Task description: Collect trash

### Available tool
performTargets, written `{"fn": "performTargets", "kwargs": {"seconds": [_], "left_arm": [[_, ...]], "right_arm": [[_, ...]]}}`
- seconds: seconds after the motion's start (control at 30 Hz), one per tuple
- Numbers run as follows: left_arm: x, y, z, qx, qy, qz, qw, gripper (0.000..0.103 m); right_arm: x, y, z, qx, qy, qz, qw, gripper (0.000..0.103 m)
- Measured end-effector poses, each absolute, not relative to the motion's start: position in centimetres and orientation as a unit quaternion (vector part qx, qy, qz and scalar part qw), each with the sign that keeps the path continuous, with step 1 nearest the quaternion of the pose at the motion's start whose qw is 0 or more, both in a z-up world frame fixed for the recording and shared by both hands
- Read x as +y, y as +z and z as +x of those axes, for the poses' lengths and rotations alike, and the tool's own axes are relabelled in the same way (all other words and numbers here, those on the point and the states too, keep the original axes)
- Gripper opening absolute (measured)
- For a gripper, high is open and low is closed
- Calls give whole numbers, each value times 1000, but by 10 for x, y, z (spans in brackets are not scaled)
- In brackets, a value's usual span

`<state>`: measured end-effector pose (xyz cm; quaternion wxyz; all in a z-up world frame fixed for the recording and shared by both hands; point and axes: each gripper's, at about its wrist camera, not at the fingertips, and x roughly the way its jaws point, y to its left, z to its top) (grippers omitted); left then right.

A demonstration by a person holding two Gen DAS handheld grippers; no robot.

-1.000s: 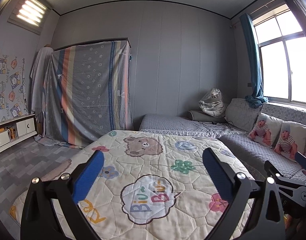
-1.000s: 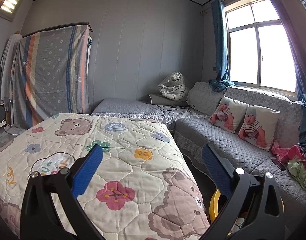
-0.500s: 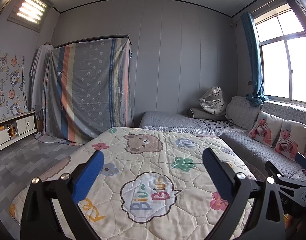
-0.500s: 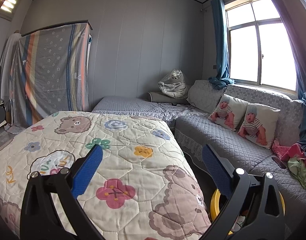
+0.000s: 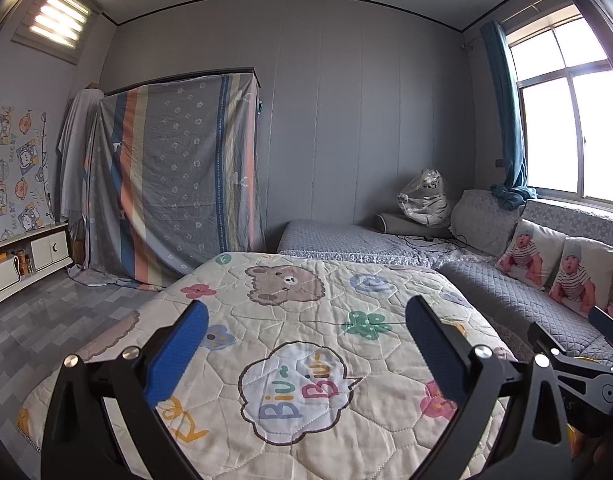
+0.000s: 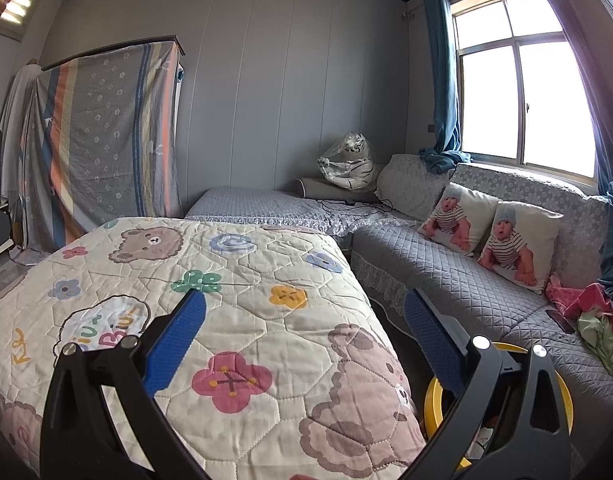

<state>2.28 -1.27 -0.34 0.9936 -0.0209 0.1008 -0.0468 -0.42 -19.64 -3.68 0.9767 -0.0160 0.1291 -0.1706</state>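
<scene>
My left gripper [image 5: 306,306] hangs open over a cartoon quilt [image 5: 290,320] with bears and flowers, and nothing sits between its blue pads. In the right wrist view my right gripper [image 6: 304,297] is also open and empty, above the quilt's right edge [image 6: 266,280]. A yellow round bin [image 6: 431,396] stands on the floor below that edge, mostly hidden behind the right finger. Something pale lies inside it. I can make out no loose trash on the quilt. Part of the right gripper [image 5: 604,322] shows at the left wrist view's right edge.
A grey quilted corner sofa [image 6: 458,280] carries two baby-print cushions [image 6: 518,236], a wrapped plush tiger [image 6: 348,164] and a clothes heap [image 6: 586,312]. A striped sheet covers a wardrobe [image 5: 174,176]. A low white cabinet [image 5: 22,264] stands at the left, with grey floor [image 5: 46,320] beside the quilt.
Both views have drifted slightly, with the room sliding a little upward in the frames. A bit more of the yellow bin rim shows. Both grippers stay open and empty.
</scene>
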Motion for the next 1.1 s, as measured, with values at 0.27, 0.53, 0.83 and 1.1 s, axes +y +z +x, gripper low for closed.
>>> {"fn": "performTargets", "kwargs": {"seconds": [0.27,0.53,0.83,1.1], "left_arm": [[-14,-6,26,103,-48,-19,993,95],[-13,-9,28,104,-49,-20,993,95],[-13,-11,29,105,-51,-18,993,95],[-12,-15,33,111,-55,-19,992,95]], "right_arm": [[-196,-39,-2,134,-169,-14,976,95],[-196,-40,-2,134,-169,-13,976,95],[-194,-44,0,140,-166,-13,976,95],[-193,-45,1,144,-165,-13,976,95]]}}
